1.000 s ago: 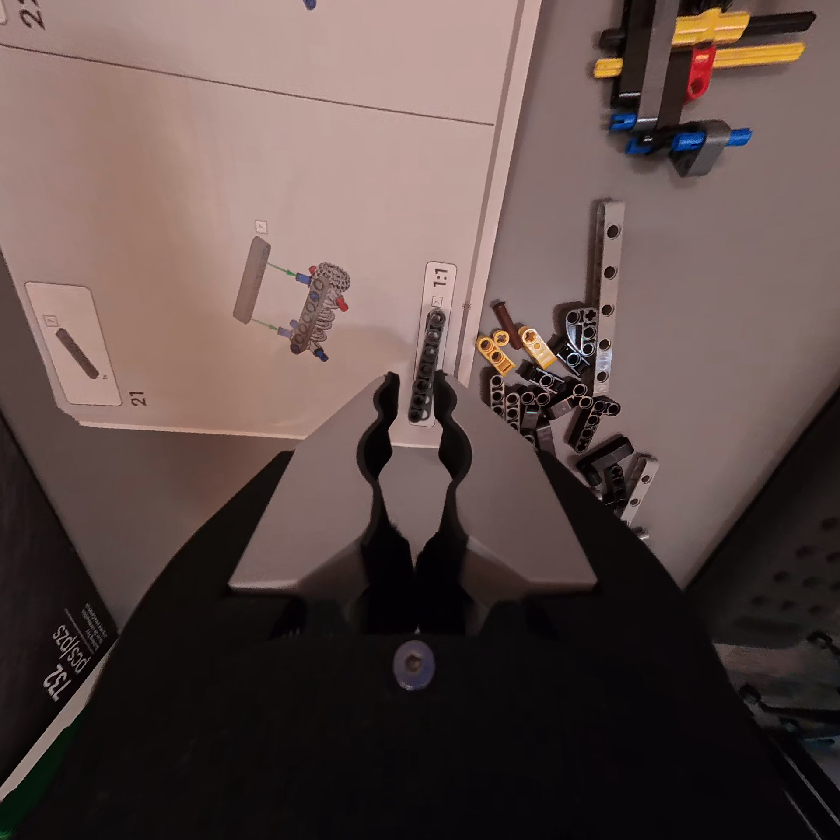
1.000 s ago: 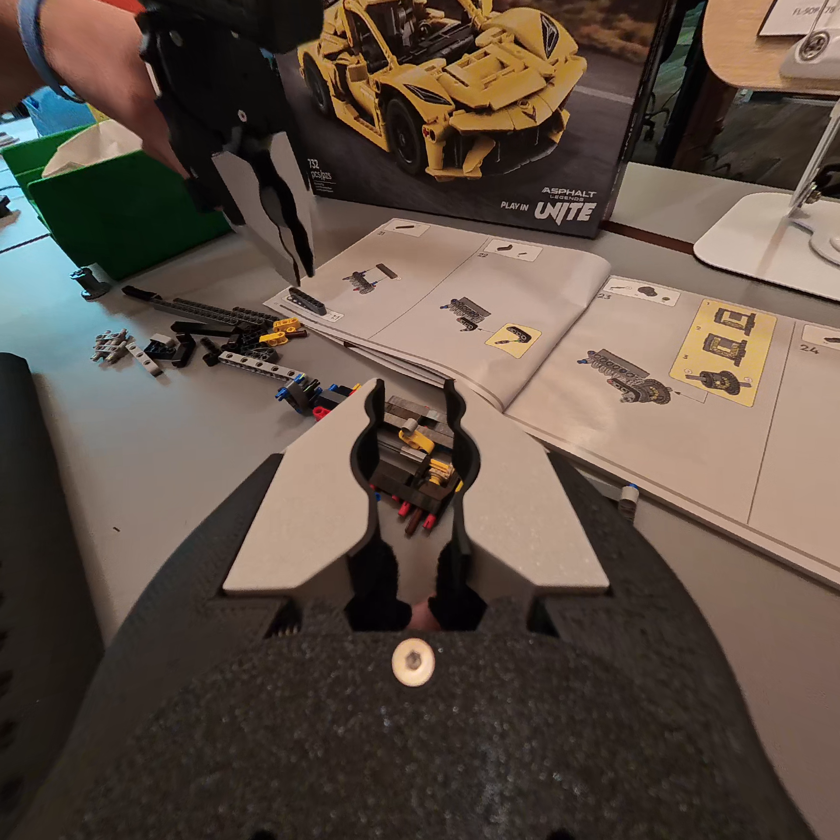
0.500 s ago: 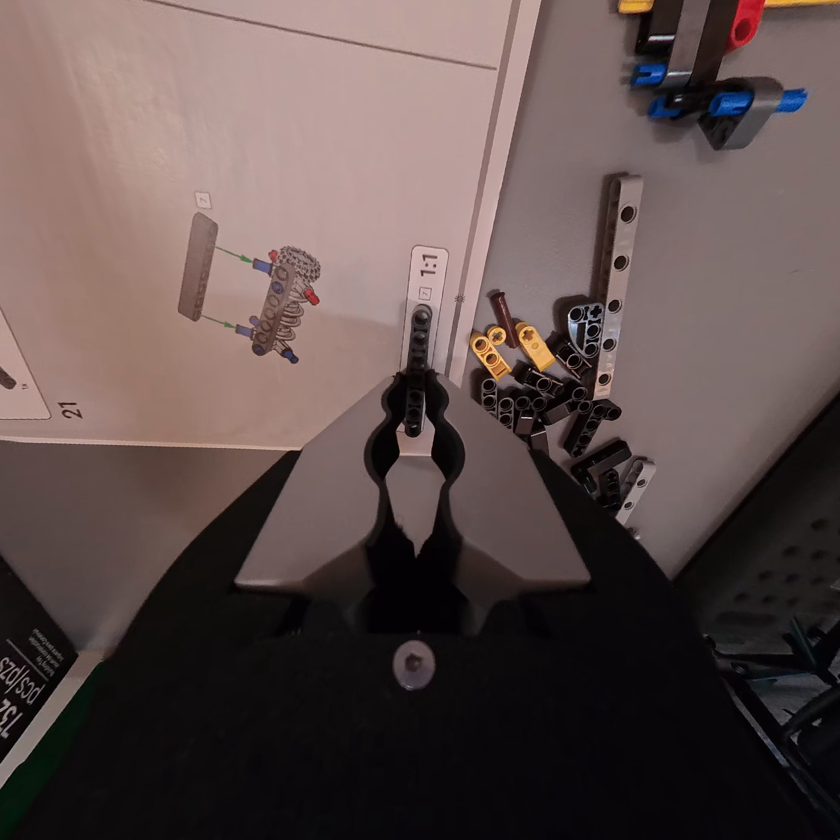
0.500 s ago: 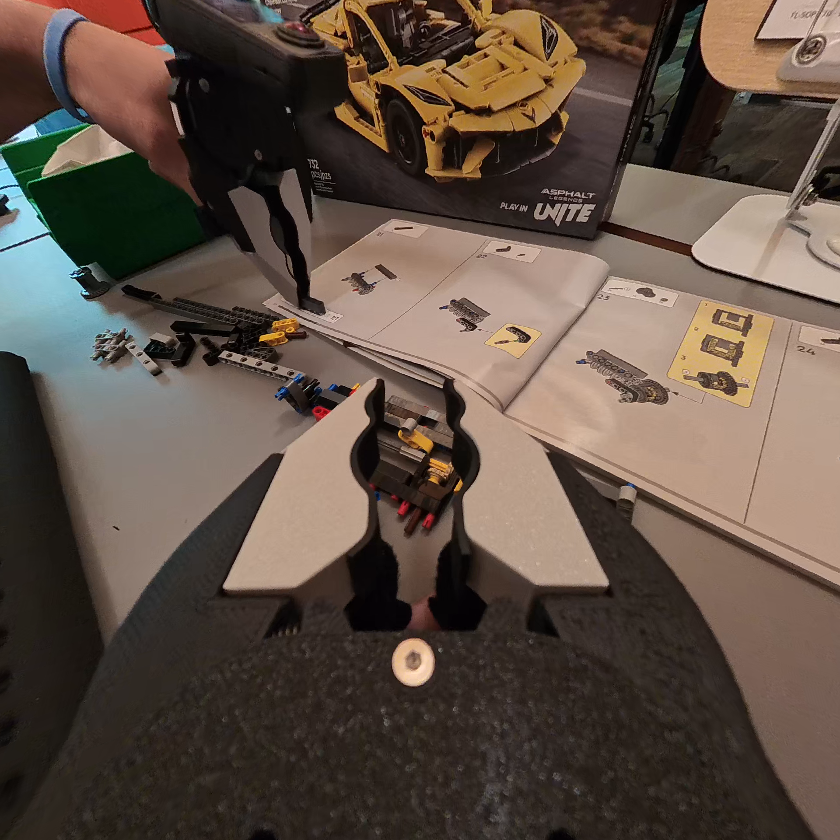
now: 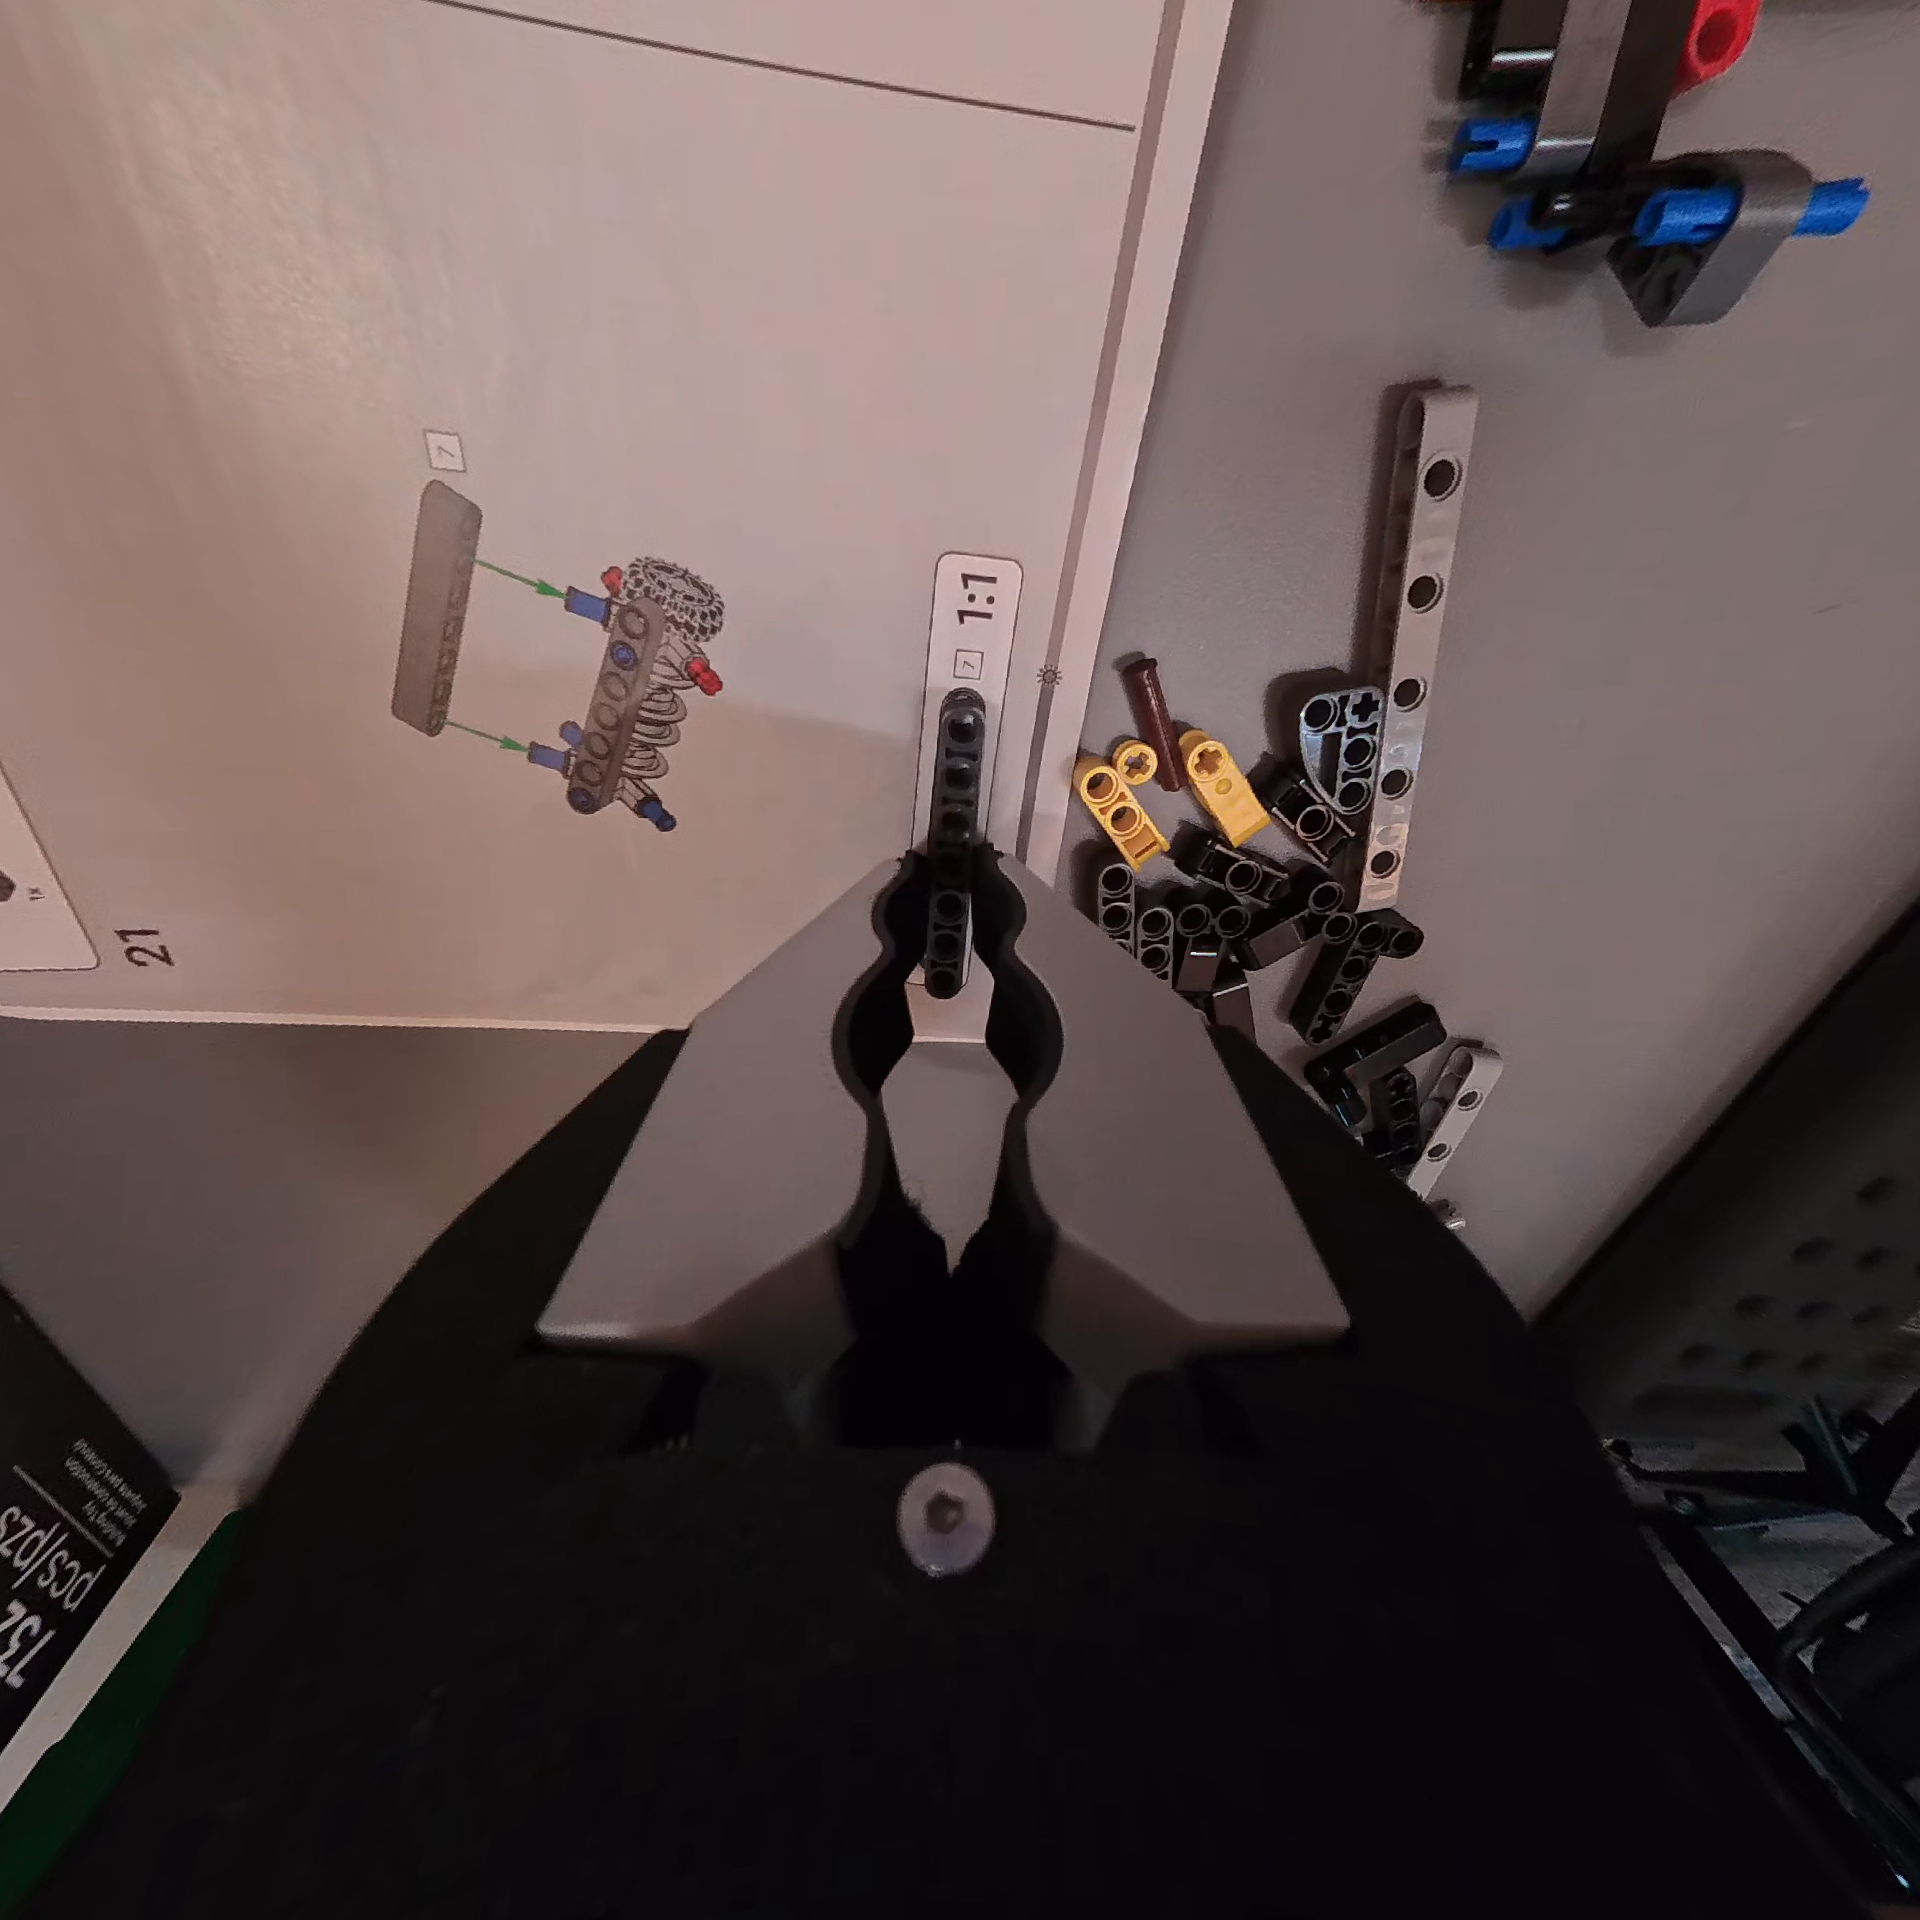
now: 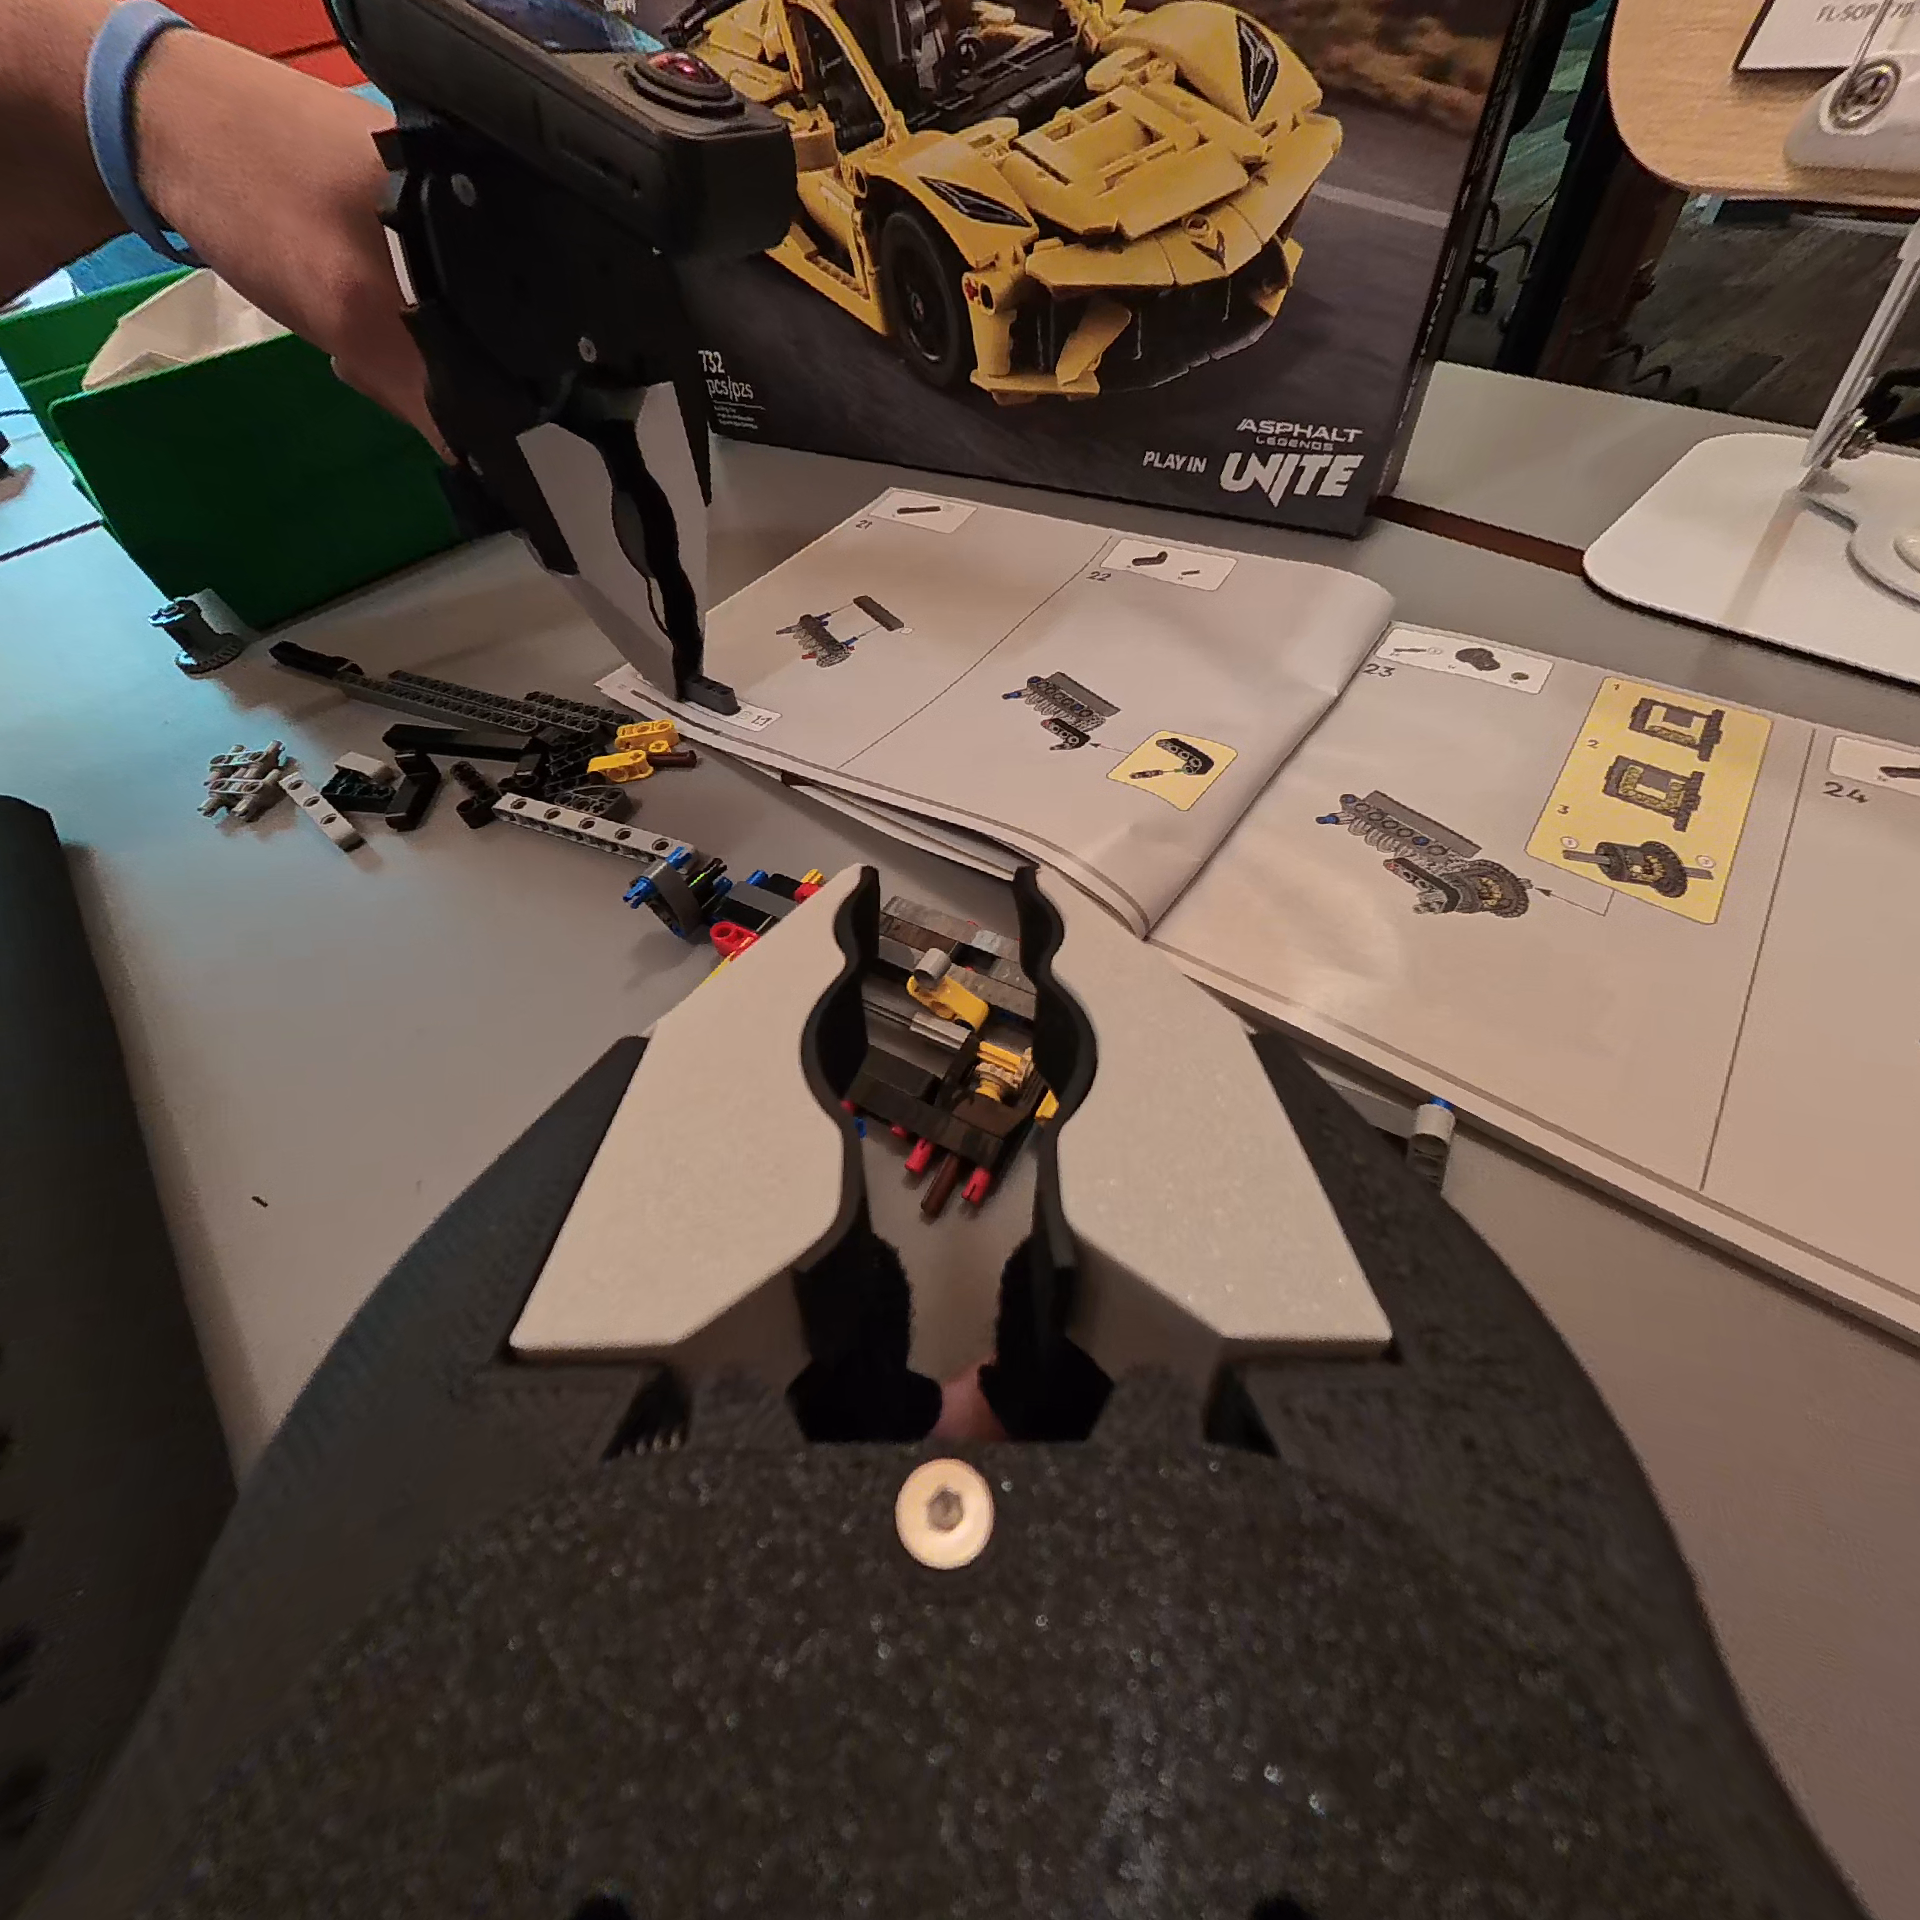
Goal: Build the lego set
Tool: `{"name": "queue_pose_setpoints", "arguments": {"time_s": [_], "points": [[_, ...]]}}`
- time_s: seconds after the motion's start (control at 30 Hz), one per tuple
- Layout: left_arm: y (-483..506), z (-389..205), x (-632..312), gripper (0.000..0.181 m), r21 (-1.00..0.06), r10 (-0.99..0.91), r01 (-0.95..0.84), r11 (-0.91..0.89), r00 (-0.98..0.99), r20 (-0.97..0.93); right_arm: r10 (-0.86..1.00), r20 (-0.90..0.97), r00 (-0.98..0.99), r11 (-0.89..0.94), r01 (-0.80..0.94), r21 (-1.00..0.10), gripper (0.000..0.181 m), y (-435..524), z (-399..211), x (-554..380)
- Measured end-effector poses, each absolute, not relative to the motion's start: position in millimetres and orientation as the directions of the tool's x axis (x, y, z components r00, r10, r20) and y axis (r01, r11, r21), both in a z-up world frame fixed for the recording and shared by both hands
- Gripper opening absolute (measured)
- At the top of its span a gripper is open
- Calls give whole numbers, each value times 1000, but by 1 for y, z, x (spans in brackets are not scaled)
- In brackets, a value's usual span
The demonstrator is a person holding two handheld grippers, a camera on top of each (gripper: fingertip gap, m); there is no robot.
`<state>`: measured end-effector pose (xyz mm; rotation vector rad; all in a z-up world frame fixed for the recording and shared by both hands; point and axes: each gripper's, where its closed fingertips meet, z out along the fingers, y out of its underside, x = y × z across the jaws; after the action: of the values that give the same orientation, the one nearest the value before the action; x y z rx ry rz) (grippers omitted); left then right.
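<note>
My left hand-held gripper [image 5: 951, 868] pinching the black beam [image 5: 954, 821] lying on the instruction booklet [image 5: 582, 343], my right hand-held gripper [image 6: 943, 899] hovering half-open over the partial assembly [image 6: 951, 1049] on the worktop [image 6: 416, 1039].

Left tool [image 5: 951, 868] points steeply down, its fingers drawn close with only a narrow gap, a hand [image 6: 301, 270] gripping its handle; right tool [image 6: 943, 883] hangs lower, fingers spread apart

The left tongs [image 5: 951, 868] pinch a black beam [image 5: 954, 831] lying on the booklet [image 5: 623, 312] at its page edge. Just right, on the desk [image 5: 1662, 727], lies a pile of small parts [image 5: 1247, 894] beside a grey beam [image 5: 1415, 634].
</note>
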<state>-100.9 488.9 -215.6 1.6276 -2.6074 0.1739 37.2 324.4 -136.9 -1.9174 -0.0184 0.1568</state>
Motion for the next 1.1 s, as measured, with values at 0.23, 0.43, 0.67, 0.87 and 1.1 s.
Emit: {"name": "queue_pose_setpoints", "arguments": {"time_s": [0.23,0.43,0.67,0.87,1.1], "points": [[490,-215,-101,6,-61,-892,-898,435,-439,105,89,-86,992,-356,-49,-933,26,325,-139,37],[505,-180,-114,6,-147,-961,-950,275,-278,-1,90,-44,995,-537,11,-843,19,352,-142,61],[427,-150,-149,6,-534,-994,-844,-42,-17,105,152,219,964,-772,255,-583,7,392,-200,111],[353,-151,-181,7,-595,-966,-785,-172,16,259,176,254,951,-746,298,-596,0,404,-196,100],[347,-142,-184,7,-610,-953,-767,-201,9,303,249,107,963,-771,264,-579,0,411,-211,78]]}}
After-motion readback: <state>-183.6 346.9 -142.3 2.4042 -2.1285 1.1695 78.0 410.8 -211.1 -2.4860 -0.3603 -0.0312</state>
